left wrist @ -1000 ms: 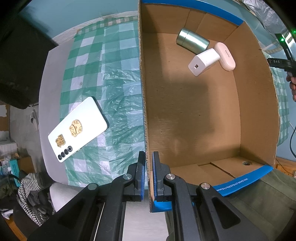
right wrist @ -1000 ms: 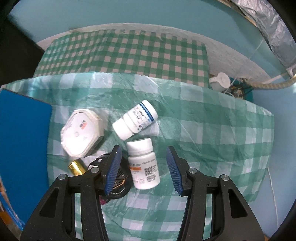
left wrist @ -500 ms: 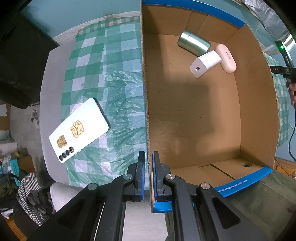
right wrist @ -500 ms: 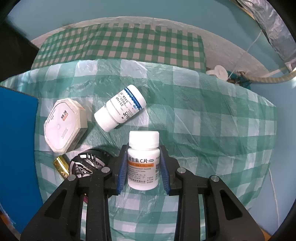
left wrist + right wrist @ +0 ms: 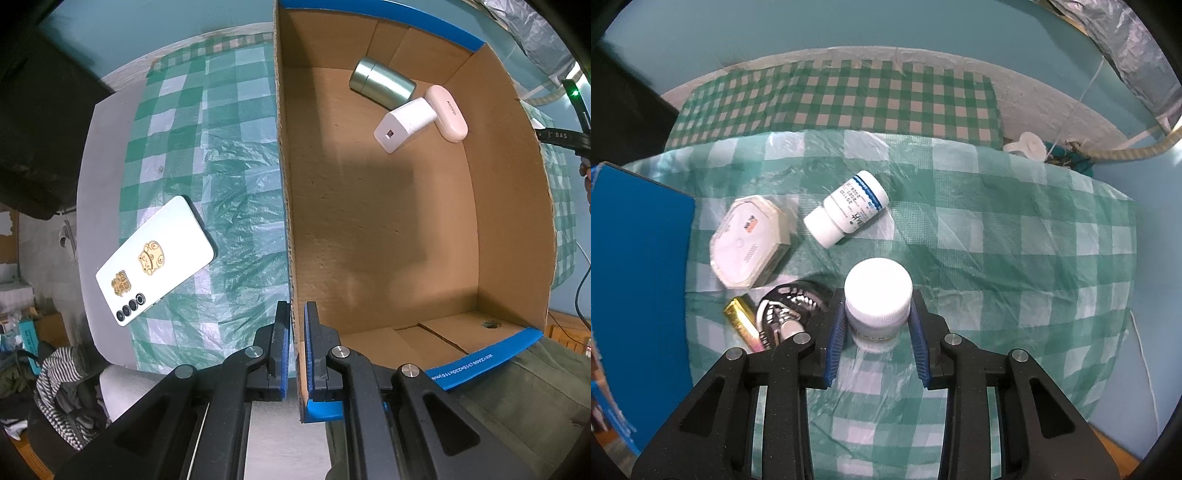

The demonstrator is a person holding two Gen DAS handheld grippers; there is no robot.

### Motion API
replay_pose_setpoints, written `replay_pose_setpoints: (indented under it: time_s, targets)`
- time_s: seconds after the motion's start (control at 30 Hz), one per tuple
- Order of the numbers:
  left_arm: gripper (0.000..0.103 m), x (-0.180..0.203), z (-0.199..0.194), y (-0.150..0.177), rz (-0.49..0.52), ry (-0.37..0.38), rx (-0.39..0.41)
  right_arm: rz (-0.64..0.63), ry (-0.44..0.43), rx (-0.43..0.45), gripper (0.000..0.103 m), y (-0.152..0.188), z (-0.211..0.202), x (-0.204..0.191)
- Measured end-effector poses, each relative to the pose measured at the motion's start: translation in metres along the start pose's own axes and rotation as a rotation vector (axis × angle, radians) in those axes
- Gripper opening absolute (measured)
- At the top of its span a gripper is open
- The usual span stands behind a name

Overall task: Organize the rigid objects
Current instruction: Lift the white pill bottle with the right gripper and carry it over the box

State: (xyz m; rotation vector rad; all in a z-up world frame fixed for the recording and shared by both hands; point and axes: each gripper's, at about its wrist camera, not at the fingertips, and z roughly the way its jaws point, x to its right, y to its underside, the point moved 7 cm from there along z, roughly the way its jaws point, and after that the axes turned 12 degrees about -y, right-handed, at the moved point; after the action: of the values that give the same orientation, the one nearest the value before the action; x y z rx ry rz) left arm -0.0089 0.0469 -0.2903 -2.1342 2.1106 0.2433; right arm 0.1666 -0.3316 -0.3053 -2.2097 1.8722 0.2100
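My right gripper is shut on a white pill bottle, held off the checked cloth with its cap toward the camera. A second white bottle with a blue band lies on its side behind it. To the left sit an octagonal white case, a round black piece and a small gold item. My left gripper is shut on the left wall of the cardboard box. Inside the box lie a metal tin, a white adapter and a pink-white case.
A white phone lies face down on the cloth left of the box. The blue box flap fills the left of the right wrist view. Past the table's right edge are cables and a white plug. A striped garment lies below the table.
The right gripper closed on the lying pill bottle and lifted it, and the bottle now points cap-first at the camera. The left gripper kept its hold on the box wall.
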Motion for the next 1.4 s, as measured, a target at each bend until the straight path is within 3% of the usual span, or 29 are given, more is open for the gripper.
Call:
replay_pose_setpoints:
  time_s: [0.43,1.4]
  targets:
    - [0.007,0.000,0.000,0.001,0.007,0.003,0.004,-0.052,-0.038,0.057,0.031,-0.002,-0.035,-0.038]
    - [0.007,0.002,0.000,0.007,0.005,0.009,0.007,-0.308,-0.161,0.091,0.031,-0.027,-0.073,-0.186]
